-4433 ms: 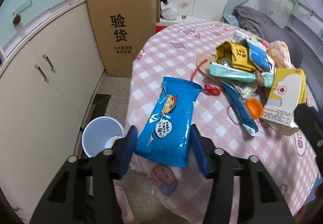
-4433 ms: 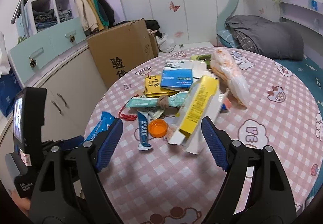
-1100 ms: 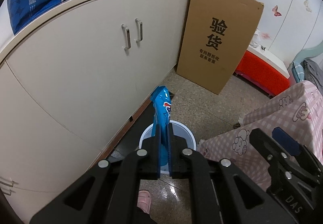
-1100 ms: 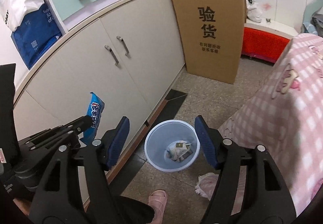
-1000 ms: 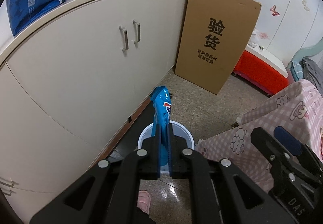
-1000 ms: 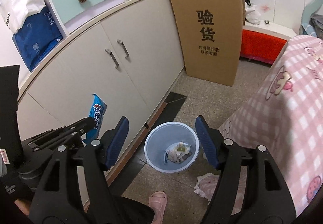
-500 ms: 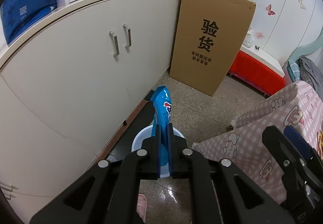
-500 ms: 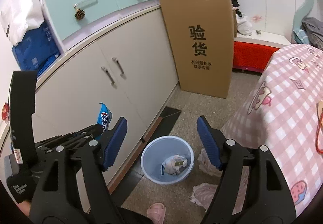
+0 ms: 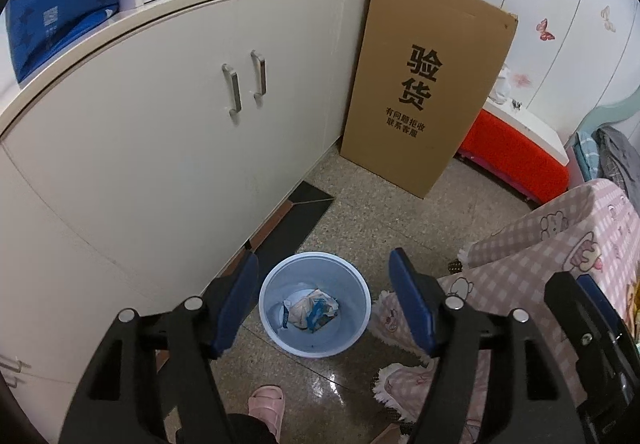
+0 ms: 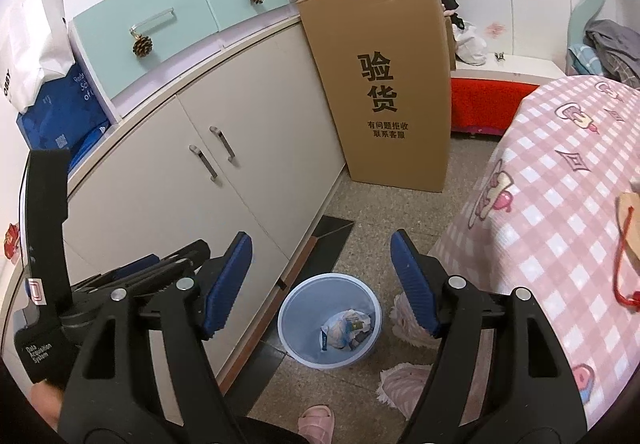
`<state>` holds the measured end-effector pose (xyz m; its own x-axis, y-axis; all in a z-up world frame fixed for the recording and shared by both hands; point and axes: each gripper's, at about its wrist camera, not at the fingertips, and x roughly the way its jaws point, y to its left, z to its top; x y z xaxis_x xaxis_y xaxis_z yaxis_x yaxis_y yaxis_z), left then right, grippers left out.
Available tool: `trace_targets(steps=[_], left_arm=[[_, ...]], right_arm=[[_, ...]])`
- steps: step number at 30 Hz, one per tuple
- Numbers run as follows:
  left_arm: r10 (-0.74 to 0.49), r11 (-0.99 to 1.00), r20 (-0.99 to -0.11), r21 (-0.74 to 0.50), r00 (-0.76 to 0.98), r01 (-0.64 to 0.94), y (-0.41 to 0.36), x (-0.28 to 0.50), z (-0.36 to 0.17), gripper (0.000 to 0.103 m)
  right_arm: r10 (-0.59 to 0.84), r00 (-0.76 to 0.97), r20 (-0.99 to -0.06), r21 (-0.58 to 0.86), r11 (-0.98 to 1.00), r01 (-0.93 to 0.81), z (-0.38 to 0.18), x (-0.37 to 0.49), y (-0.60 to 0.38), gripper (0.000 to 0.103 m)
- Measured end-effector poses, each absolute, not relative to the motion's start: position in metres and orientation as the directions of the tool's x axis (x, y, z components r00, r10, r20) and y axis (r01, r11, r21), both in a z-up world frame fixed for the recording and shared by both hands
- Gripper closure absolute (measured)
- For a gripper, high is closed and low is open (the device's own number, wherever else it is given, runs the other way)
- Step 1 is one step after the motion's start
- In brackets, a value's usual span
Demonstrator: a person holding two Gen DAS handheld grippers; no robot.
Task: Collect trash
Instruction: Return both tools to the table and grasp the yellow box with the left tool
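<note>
In the left wrist view, the left claw [image 9: 322, 298] hangs above the pale blue trash bin [image 9: 314, 304] on the speckled floor [image 9: 384, 220]; its jaws have just been opening and now stand spread with nothing between them. Framed between the blue pads [image 9: 236, 304], the bin holds crumpled wrappers [image 9: 310, 310] with a blue streak among them. The bin sits close to the cream cabinet [image 9: 168, 148], and a tall cardboard box [image 9: 428, 84] leans upright further along the cabinet front. A pink slipper [image 9: 267, 404] shows at the lower edge, and the pink checked cloth [image 9: 560, 244] of the tabletop hangs down on the right, its fringe near the bin. In the right wrist view, the right claw [image 10: 322, 284] is likewise spread and empty, aimed down toward the same trash bin [image 10: 330, 320], where the wrappers [image 10: 346, 328] lie at the bottom. The left claw's black body [image 10: 132, 284] shows at the left, beside the cabinet [image 10: 200, 184]. The cardboard box [image 10: 384, 84] stands beyond, and the checked tabletop [image 10: 560, 184] fills the right side, with a red cord [image 10: 622, 276] on it at the edge of view.
</note>
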<state>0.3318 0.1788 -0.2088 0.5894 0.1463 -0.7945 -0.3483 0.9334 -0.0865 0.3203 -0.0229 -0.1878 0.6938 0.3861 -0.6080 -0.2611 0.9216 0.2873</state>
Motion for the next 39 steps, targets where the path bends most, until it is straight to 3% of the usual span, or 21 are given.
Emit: trace_targets(steps=[17, 31, 39], left_arm=[[0.041, 0.975, -0.689, -0.13, 0.724, -0.179, 0.106, 0.256, -0.129, 0.03], [-0.292, 0.955, -0.675, -0.164, 0.678, 0.247, -0.053, 0.213, -0.127, 0.027], [-0.433, 0.871, -0.69, -0.156, 0.58, 0.465, -0.132, 0.211, -0.149, 0.027]], right_arm=[[0.32, 0.803, -0.502, 0.31, 0.934, -0.179, -0.122, 0.233, -0.102, 0.028], [0.03, 0.856, -0.517, 0.265, 0.956, 0.127, -0.126, 0.142, -0.259, 0.027], [-0.029, 0.841, -0.541, 0.321, 0.917, 0.238, -0.148, 0.12, -0.328, 0.027]])
